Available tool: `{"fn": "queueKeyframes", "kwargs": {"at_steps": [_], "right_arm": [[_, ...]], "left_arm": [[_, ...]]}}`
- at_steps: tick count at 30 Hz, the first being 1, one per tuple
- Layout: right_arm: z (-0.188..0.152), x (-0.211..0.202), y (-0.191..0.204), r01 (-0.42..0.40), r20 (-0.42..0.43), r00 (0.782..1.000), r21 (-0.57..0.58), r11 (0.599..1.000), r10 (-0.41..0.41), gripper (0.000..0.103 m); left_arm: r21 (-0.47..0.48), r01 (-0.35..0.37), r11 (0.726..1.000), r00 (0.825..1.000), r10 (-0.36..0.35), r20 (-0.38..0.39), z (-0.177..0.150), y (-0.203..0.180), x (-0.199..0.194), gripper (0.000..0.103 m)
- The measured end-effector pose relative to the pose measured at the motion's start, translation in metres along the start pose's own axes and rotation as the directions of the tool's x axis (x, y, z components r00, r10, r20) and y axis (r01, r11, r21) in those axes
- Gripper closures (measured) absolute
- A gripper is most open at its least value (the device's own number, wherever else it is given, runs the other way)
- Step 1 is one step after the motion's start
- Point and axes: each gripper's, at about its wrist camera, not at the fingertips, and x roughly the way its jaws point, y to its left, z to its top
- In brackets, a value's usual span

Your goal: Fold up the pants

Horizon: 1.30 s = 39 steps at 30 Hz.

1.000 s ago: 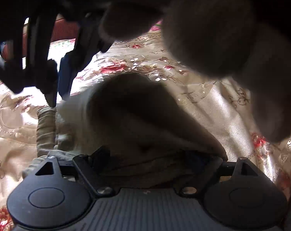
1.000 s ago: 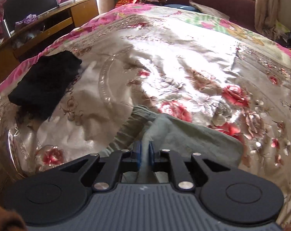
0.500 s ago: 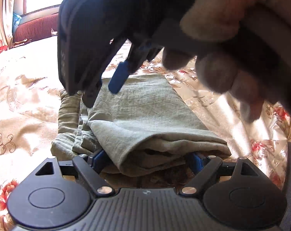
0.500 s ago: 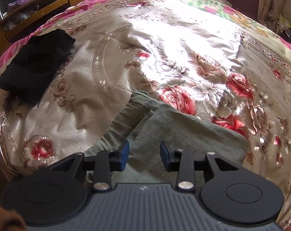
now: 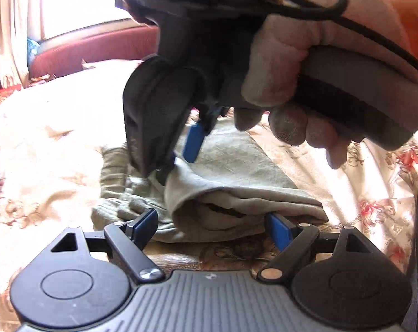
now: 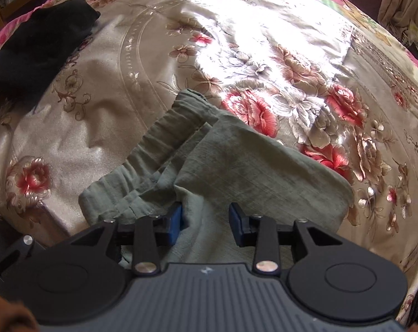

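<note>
Pants of sage-green crinkled cloth lie folded into a compact bundle on the shiny beige satin bedspread with its red and cream flowers. The gathered elastic waistband sticks out at the far left of the bundle, and the smoother folded layer covers the rest, running off to the right.

The right gripper, black with blue pads, points steeply down over the near part of the bundle. Its jaws stand partly apart, with green cloth beneath and between them; the left pad lies against a fold of the fabric, while the right pad stands clear of it, so nothing is pinched. In the left wrist view a light-gloved hand holds this same gripper from above, with a black cable looping over the glove.

The left gripper sits low at the near edge of the bundle, its jaws spread wide to either side of the open end of the fold, where the layers gape. Its blue pads are just beside the cloth and do not squeeze it.

A black folded garment rests well apart at the far left of the bed. A dark red padded headboard and pale curtains stand beyond the bed.
</note>
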Motion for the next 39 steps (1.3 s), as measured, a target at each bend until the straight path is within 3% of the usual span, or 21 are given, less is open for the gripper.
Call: {"fn": "queueKeyframes", "kwargs": {"at_steps": [5, 9, 12, 15, 18, 24, 26, 31, 36, 37, 39], "right_arm": [[0.006, 0.007, 0.003, -0.074, -0.015, 0.997, 0.047, 0.996, 0.075, 0.067], [0.013, 0.021, 0.014, -0.058, -0.037, 0.998, 0.004, 0.998, 0.058, 0.064], [0.016, 0.029, 0.010, -0.032, -0.043, 0.999, -0.011, 0.999, 0.031, 0.070], [0.012, 0.023, -0.003, -0.067, -0.039, 0.997, 0.016, 0.998, 0.067, 0.095], [0.003, 0.009, -0.016, -0.093, -0.006, 0.996, 0.046, 0.995, 0.093, 0.098], [-0.010, -0.010, -0.034, -0.190, 0.069, 0.981, 0.133, 0.973, 0.182, 0.099], [-0.012, -0.013, -0.036, -0.206, 0.089, 0.977, 0.140, 0.969, 0.195, 0.099], [-0.016, -0.015, -0.044, -0.245, 0.122, 0.966, 0.161, 0.956, 0.227, 0.099], [-0.022, -0.013, -0.050, -0.275, 0.142, 0.957, 0.179, 0.945, 0.252, 0.099], [-0.023, -0.013, -0.051, -0.282, 0.146, 0.955, 0.183, 0.942, 0.258, 0.099], [-0.024, -0.013, -0.054, -0.293, 0.154, 0.952, 0.191, 0.937, 0.266, 0.099]], "left_arm": [[-0.007, -0.090, 0.996, 0.994, 0.090, 0.055, -0.005, -0.004, -0.020, 0.006], [-0.088, -0.015, 0.996, 1.000, 0.016, 0.021, 0.002, -0.001, -0.018, 0.003], [-0.151, 0.020, 0.988, 0.998, -0.029, -0.057, 0.009, 0.006, -0.007, 0.003], [-0.181, -0.012, 0.983, 0.992, -0.011, -0.126, 0.009, 0.007, 0.008, 0.004], [-0.207, -0.031, 0.978, 0.990, 0.002, -0.140, 0.011, 0.008, 0.011, 0.004], [-0.241, -0.030, 0.970, 0.997, 0.011, -0.079, 0.017, 0.003, -0.004, 0.004], [-0.215, -0.035, 0.976, 0.998, 0.024, -0.053, 0.020, -0.002, -0.012, 0.004], [-0.259, -0.020, 0.966, 1.000, 0.017, -0.016, 0.024, -0.014, -0.030, 0.003], [-0.301, -0.066, 0.951, 0.994, 0.036, -0.103, 0.027, -0.011, -0.003, 0.001], [-0.302, -0.074, 0.950, 0.992, 0.038, -0.123, 0.028, -0.010, 0.004, 0.003], [-0.282, -0.069, 0.957, 0.990, 0.030, -0.140, 0.026, -0.013, 0.011, 0.031]]}}
